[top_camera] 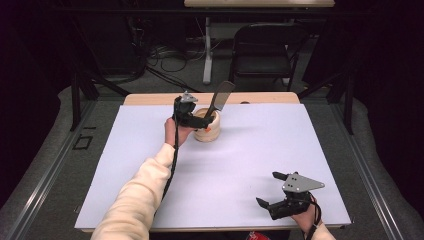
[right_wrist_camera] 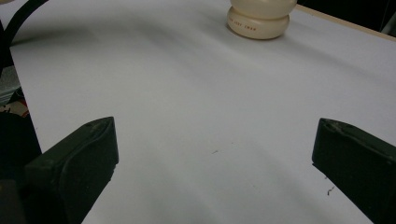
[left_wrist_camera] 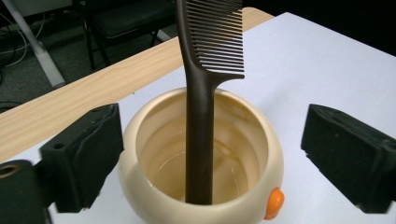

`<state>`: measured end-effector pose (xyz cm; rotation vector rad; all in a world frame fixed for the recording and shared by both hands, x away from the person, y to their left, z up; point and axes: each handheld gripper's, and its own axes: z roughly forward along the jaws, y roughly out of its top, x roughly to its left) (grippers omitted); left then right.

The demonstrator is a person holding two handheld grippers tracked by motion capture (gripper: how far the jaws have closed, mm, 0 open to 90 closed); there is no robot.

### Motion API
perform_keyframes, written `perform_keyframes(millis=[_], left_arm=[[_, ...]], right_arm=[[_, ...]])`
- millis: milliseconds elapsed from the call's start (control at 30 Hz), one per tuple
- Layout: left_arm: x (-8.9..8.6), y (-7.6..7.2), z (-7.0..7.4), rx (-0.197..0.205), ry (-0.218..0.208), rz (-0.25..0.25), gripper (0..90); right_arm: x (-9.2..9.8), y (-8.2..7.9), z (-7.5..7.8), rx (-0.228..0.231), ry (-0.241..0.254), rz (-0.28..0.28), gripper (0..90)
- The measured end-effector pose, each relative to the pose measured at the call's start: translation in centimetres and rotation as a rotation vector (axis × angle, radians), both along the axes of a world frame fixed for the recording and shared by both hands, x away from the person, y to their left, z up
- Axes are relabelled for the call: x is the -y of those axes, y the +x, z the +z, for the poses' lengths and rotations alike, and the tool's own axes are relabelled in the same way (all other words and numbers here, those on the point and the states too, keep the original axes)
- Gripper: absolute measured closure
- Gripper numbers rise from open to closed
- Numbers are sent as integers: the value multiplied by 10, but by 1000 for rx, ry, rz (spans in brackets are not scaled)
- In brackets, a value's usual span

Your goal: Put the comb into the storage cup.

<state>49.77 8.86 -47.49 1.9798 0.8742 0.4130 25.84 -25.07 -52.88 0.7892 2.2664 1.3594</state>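
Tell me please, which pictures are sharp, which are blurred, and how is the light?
High view: dark room, bright white table, slightly soft. Left gripper view: sharp on the comb and the cream cup. Right gripper view: the table surface looks smeared, with soft shadows.

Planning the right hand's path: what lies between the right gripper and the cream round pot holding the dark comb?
Nothing: bare white table between right gripper and pot, in the right gripper view.

The cup [left_wrist_camera: 201, 172] looks like glossy cream ceramic or plastic, smooth, with light glinting inside and a shiny orange knob. The comb [left_wrist_camera: 205, 84] is dark brown plastic with a dull sheen. The bench [top_camera: 240, 150] carries a matt white sheet, paper-like and smooth, with pale bare wood at its far edge. The person's sleeve [top_camera: 135, 200] is soft cream cloth.
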Motion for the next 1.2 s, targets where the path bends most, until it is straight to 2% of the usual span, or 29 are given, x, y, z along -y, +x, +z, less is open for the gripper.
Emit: perform_keyframes(millis=[167,467,867,1200], left_arm=[[-7,-6,4,4,6,-1,1],[-21,-16,11,3,21,-12,0],[-37,-35,10,9,46,-12,0],[-42,-58,12,47,51,-20,0]], right_arm=[[0,0,0,-2,-1,-1,0],[0,0,0,-4,-3,-3,0],[1,0,-1,-10,4,-10,0],[4,-1,-2,-11,9,-22,0]])
